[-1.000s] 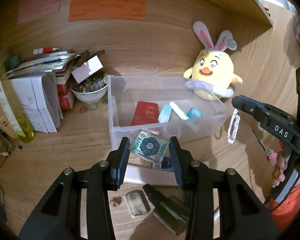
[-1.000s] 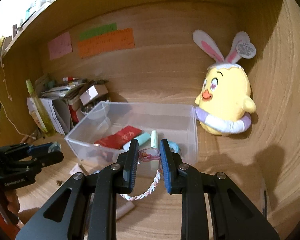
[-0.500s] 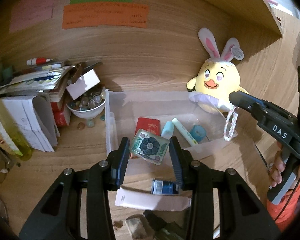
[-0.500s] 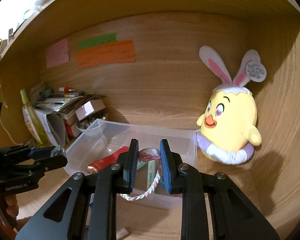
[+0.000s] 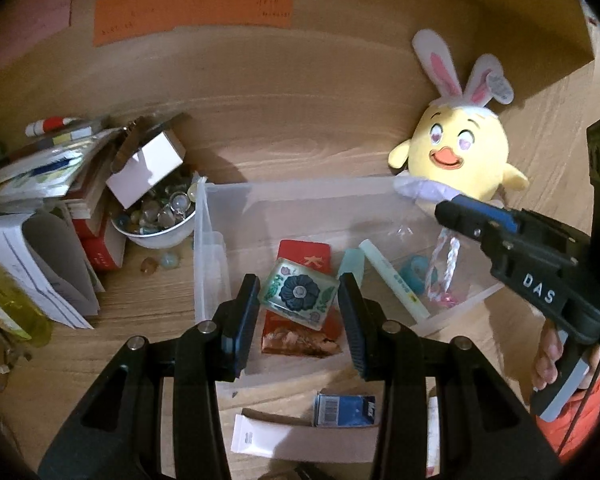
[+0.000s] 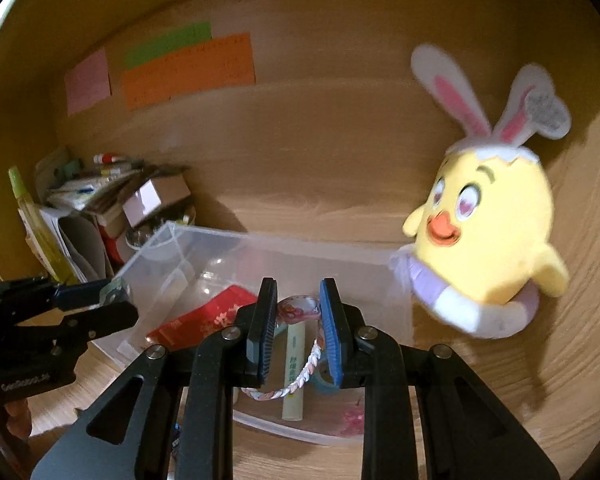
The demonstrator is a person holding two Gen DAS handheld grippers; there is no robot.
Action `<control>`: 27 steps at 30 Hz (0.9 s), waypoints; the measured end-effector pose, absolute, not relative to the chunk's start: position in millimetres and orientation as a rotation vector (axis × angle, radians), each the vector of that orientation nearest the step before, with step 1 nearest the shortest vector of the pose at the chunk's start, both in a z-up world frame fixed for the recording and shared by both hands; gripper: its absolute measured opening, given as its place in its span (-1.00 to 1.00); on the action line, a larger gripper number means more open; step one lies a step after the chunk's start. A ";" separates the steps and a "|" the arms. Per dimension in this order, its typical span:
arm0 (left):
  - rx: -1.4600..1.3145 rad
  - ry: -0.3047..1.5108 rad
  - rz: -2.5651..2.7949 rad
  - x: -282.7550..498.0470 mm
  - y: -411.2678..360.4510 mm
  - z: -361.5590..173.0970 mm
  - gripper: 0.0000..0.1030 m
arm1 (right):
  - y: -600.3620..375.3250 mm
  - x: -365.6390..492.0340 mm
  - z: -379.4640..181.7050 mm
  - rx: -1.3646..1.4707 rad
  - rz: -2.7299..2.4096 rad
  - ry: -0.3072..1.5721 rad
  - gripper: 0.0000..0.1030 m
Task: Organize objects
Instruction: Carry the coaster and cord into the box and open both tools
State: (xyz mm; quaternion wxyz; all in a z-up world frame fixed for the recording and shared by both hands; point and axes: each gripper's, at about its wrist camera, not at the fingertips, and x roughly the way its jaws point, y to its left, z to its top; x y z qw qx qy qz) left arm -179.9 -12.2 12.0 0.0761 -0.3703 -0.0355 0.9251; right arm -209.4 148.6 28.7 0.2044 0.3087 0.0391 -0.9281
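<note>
Left wrist view: left gripper clamped part-open on a square glassy tile with a dark blue flower print, pads pressing both edges, tile tilted and held above the clear plastic storage bin on the wooden counter. In the bin: a red packet with gold print, a pale green marker pen, a teal roll. Right gripper reaches in over the bin's right end – a pink-and-white braided cord hangs from it into the bin. A yellow plush chick with rabbit ears sits just behind the bin's right corner. A white bowl of glass pebbles sits just left of the bin, a stack of papers and books beyond it. A blue barcoded box and a white tube lie on the counter in front of the bin.

Right wrist view: right gripper nearly closed, pinching the pink patterned charm at the cord's top – the braided loop dangles below the pads over the bin interior. Left gripper at the left edge, over the bin's near left corner, tile only partly visible.
</note>
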 end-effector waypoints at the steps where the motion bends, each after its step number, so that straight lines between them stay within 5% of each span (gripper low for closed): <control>1: -1.115 -0.105 2.771 -181.8 -12.1 9.5 -0.23 | 147.8 -211.0 26.0 0.872 -2.581 0.111 -0.61; 20: -1.157 -0.141 2.745 -190.7 -16.8 -5.1 -0.10 | 129.7 -227.7 -9.6 1.030 -2.521 0.214 -0.58; 27: -1.105 -0.160 2.742 -180.6 -18.4 9.2 0.15 | 133.3 -216.1 5.5 0.973 -2.569 0.236 -0.14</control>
